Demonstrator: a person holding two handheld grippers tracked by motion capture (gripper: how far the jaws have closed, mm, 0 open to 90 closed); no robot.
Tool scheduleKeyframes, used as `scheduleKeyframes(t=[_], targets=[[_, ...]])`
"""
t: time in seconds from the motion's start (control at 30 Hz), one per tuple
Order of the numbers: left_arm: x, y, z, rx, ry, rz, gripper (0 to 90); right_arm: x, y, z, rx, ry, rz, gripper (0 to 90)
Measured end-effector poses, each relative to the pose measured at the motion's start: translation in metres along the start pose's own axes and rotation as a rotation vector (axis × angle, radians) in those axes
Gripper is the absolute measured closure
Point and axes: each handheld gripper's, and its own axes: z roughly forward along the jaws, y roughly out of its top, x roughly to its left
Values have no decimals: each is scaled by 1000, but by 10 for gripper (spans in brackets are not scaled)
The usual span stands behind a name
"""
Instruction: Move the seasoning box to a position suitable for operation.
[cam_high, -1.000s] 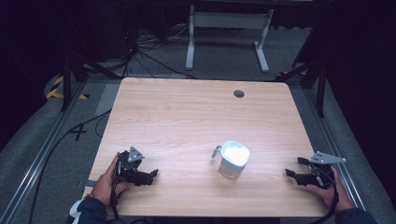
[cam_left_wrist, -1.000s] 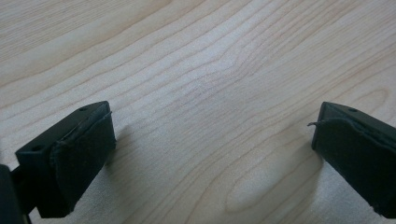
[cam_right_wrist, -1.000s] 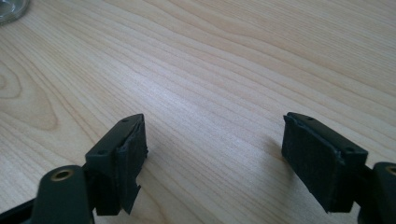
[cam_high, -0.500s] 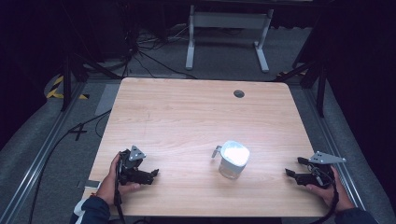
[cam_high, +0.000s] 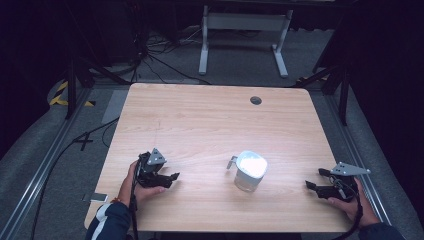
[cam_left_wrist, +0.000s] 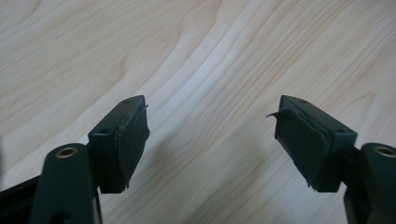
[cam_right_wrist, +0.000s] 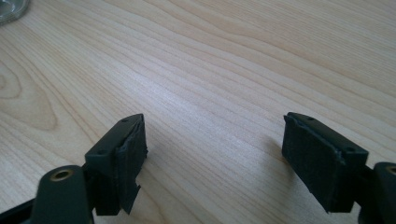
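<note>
1. I take the white cup (cam_high: 249, 170) as my landmark. It stands upright on the wooden table (cam_high: 210, 115), in the near half, a little to the right of the middle. It has a small handle on its left side.
2. My left gripper (cam_high: 167, 178) rests on the table well to the left of the cup. In the left gripper view its jaws stand wide apart and hold nothing; between them I see bare wood (cam_left_wrist: 210, 93).
3. My right gripper (cam_high: 315, 182) rests well to the right of the cup, near the table edge. Its jaws are also wide apart and empty. In the right gripper view a piece of the cup (cam_right_wrist: 11, 9) shows at the top left corner.
4. The inside of the cup looks bright white from above. I cannot tell if it is empty or holds something.
5. What could go wrong, in my judgement: the cup looks light, so a jaw that arrives from the side can push it or tip it before the grip closes. If it holds liquid, it would spill.
6. The pad (cam_left_wrist: 299, 140) of the left gripper looks torn at its edge, so the grip may slip.
</note>
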Motion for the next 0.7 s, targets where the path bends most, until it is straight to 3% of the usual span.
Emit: scheduleKeyframes(t=[0.2,0.33,0.53,0.7], targets=[[-21,28,3,-80,-25,54,332,0,0,0,-3,1,-2,217],[-30,46,7,-97,-27,81,340,0,0,0,-3,0,-2,217],[-41,69,10,-156,-53,97,345,0,0,0,-3,1,-2,217],[-55,91,11,-219,-79,127,436,0,0,0,-3,1,-2,217]])
